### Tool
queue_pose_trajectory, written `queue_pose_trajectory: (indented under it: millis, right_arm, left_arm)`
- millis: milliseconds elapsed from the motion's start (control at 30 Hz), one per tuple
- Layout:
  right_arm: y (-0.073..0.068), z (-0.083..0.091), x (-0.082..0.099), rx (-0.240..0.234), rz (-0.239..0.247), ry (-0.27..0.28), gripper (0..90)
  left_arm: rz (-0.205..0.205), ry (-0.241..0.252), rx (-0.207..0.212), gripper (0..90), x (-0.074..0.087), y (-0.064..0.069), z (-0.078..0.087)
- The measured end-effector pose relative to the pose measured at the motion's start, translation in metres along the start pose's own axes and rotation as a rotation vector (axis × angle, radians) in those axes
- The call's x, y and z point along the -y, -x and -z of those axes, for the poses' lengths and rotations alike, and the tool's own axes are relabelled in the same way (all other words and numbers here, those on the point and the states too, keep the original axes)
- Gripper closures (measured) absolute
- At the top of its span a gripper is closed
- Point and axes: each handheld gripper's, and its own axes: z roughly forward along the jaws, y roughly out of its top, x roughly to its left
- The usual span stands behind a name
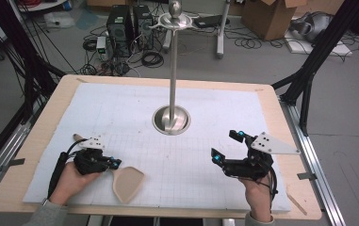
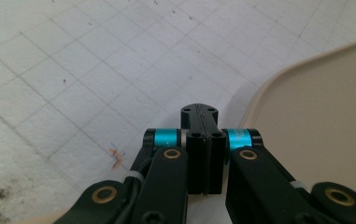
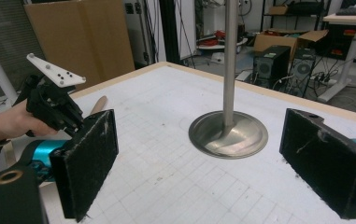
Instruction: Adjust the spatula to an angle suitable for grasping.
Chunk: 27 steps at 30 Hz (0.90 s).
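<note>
My left gripper [image 1: 115, 163] lies low on the white gridded mat [image 1: 120, 108] at the front left, jaws shut with nothing between them. In the left gripper view its closed tips [image 2: 199, 112] point at the mat, and a flat beige paddle [image 2: 316, 116] lies just to their right. From above, the paddle [image 1: 128, 182] rests right in front of that gripper. My right gripper [image 1: 226, 145] hovers at the front right, wide open and empty, with its pads [image 3: 89, 163] spread toward a metal stand [image 3: 228, 134].
The steel stand has a round dish base [image 1: 171, 120] at mid-table and a tall pole [image 1: 173, 61]. A wooden stick end [image 1: 77, 137] pokes out behind the left gripper. The table's wooden border [image 1: 281, 117] frames the mat. Computers, cables and boxes sit on the floor beyond.
</note>
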Motion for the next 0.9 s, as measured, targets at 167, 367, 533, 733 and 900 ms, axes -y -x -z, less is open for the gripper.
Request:
queue_pose_trajectory:
  millis: [167, 367, 533, 733, 900]
  right_arm:
    - [-0.001, -0.001, 0.000, -0.002, 0.001, -0.005, 10.7]
    - [0.000, 0.000, 0.000, 0.000, 0.002, 0.001, 10.7]
    - [0.000, 0.000, 0.000, -0.001, -0.006, -0.004, 10.7]
    - [0.000, -0.001, 0.001, -0.004, -0.006, -0.006, 10.7]
    - [0.000, -0.003, 0.001, -0.006, -0.005, -0.010, 10.7]
  left_arm:
    - [-0.003, 0.014, -0.009, 89.9, 0.001, -0.001, -0.006]
    - [-0.001, 0.119, -0.040, 89.9, 0.004, -0.003, 0.002]
    - [0.033, 0.226, -0.120, 89.9, 0.010, -0.007, 0.025]
    - [0.108, 0.268, -0.214, 89.9, 0.024, -0.022, 0.051]
    - [0.177, 0.265, -0.291, 89.9, 0.039, -0.042, 0.065]
